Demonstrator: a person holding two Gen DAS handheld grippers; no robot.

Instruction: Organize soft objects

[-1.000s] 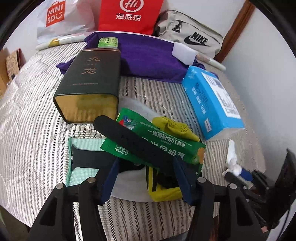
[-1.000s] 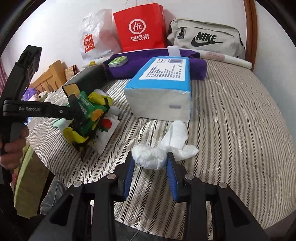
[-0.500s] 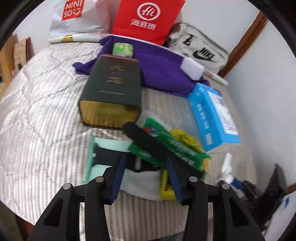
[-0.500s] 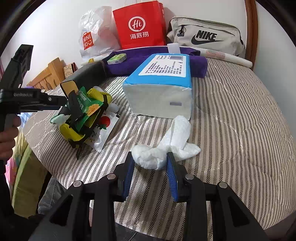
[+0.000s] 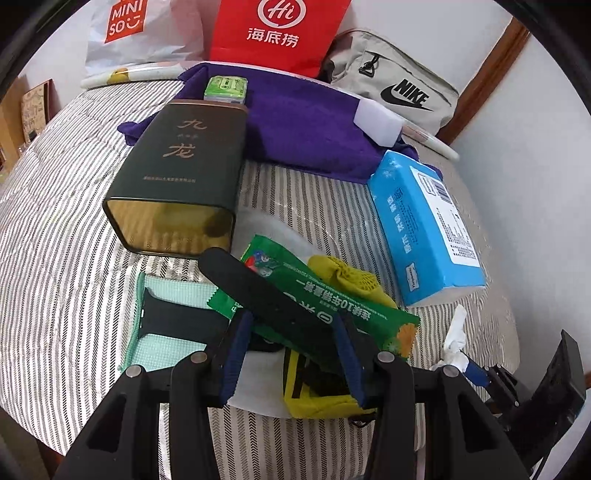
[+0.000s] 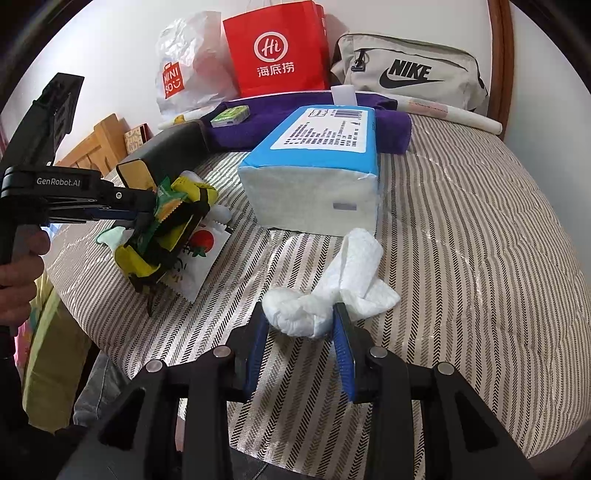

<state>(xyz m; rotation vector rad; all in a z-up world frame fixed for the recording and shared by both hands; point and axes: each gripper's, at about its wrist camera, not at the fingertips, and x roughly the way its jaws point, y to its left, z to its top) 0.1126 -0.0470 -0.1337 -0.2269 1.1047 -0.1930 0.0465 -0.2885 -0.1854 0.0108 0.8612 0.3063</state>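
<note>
My left gripper (image 5: pixel 291 350) is shut on a bundle of soft things: a black strap (image 5: pixel 258 295), a green snack packet (image 5: pixel 332 302) and a yellow mesh cloth (image 5: pixel 343 277). In the right wrist view the same bundle (image 6: pixel 166 229) hangs in the left gripper (image 6: pixel 155 218) over a white packet with a tomato print (image 6: pixel 205 251). My right gripper (image 6: pixel 301 325) is shut on a crumpled white tissue (image 6: pixel 306 310) that lies on the striped bed cover (image 6: pixel 461 258). The tissue (image 5: pixel 454 339) also shows at the lower right of the left wrist view.
A dark green tin (image 5: pixel 177 173) lies on its side behind the bundle, a mint cloth (image 5: pixel 162 291) to its left. A blue tissue pack (image 5: pixel 424 229) sits to the right. Behind lie a purple towel (image 5: pixel 306 125), a white block (image 5: pixel 376 122), a red bag (image 5: pixel 277 33) and a grey Nike bag (image 5: pixel 399 88).
The left gripper's jaws have narrowed onto the strap and green packet, and its view pulled back and then came close again. The right gripper and its tissue have not moved.
</note>
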